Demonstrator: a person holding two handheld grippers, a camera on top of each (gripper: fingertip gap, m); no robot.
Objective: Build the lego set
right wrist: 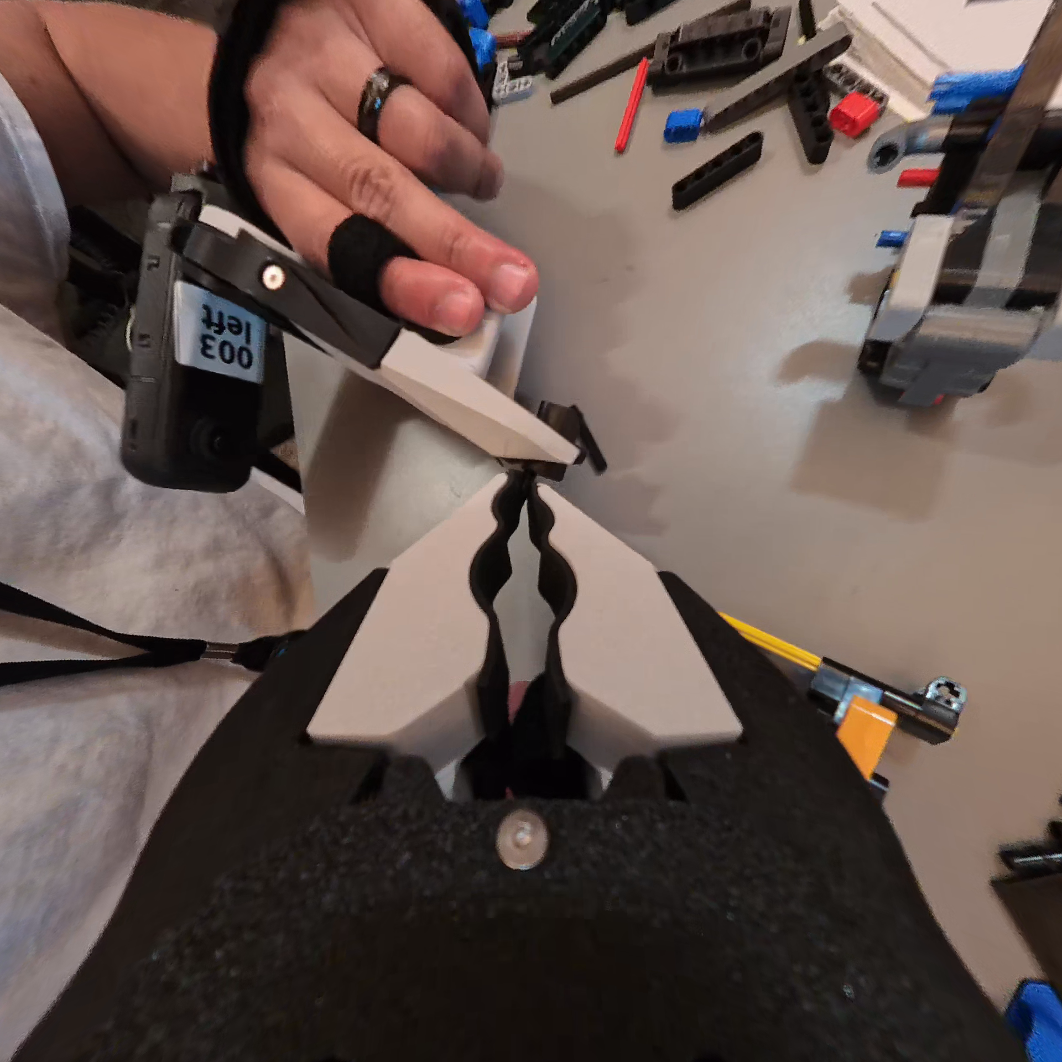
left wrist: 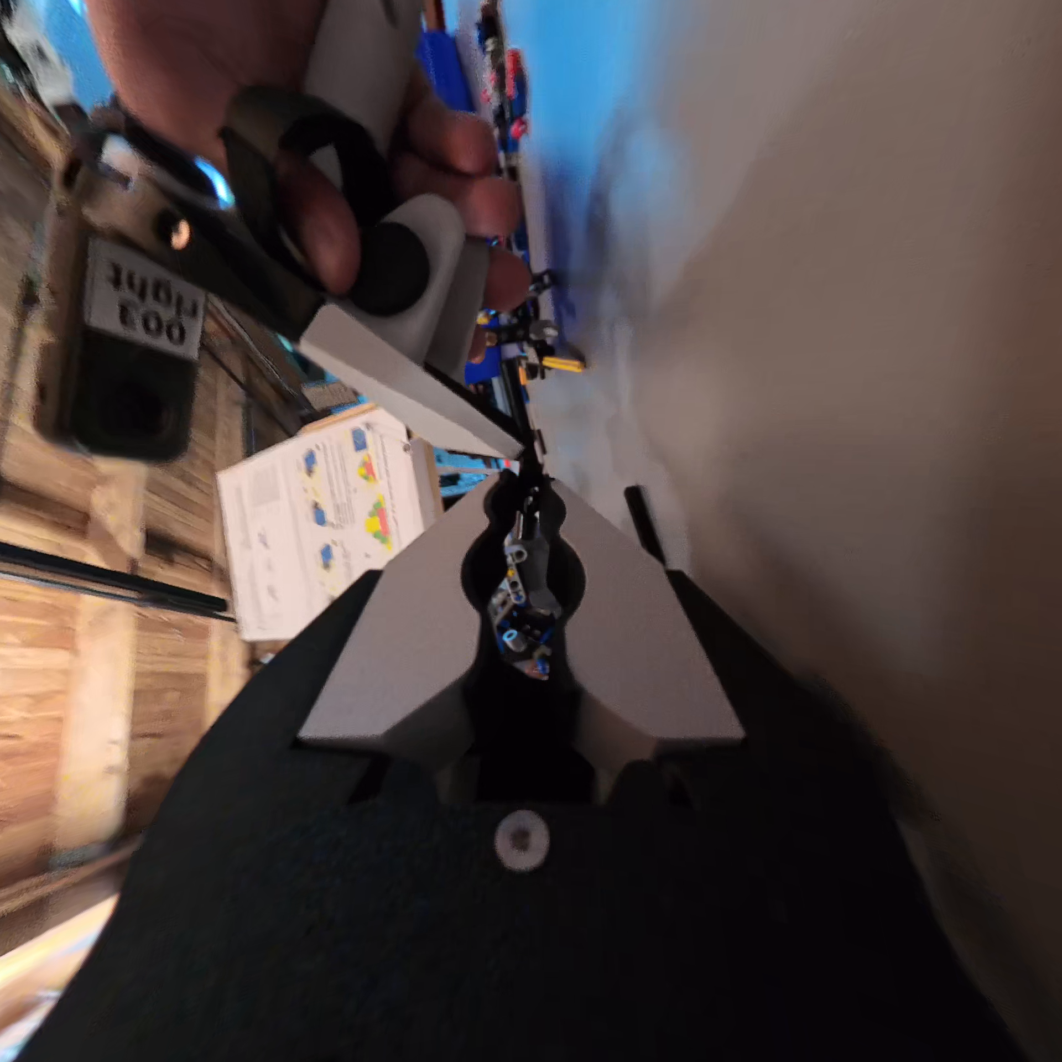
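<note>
The small black plastic Lego piece point(right wrist: 566, 439), at twelve o'clock, is clamped by both the left gripper point(right wrist: 540, 460) and right gripper point(right wrist: 520, 480); alignment should be held steady while pressing.

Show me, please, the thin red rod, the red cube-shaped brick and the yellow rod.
thin red rod point(right wrist: 631, 106), right wrist view, mid-length.
red cube-shaped brick point(right wrist: 853, 114), right wrist view, front face.
yellow rod point(right wrist: 770, 644), right wrist view, mid-shaft.

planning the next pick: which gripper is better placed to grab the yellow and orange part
Probably right. The yellow and orange part lies on the table just beside the right gripper; the left gripper reaches in from the far side. Both grip the black piece.
</note>
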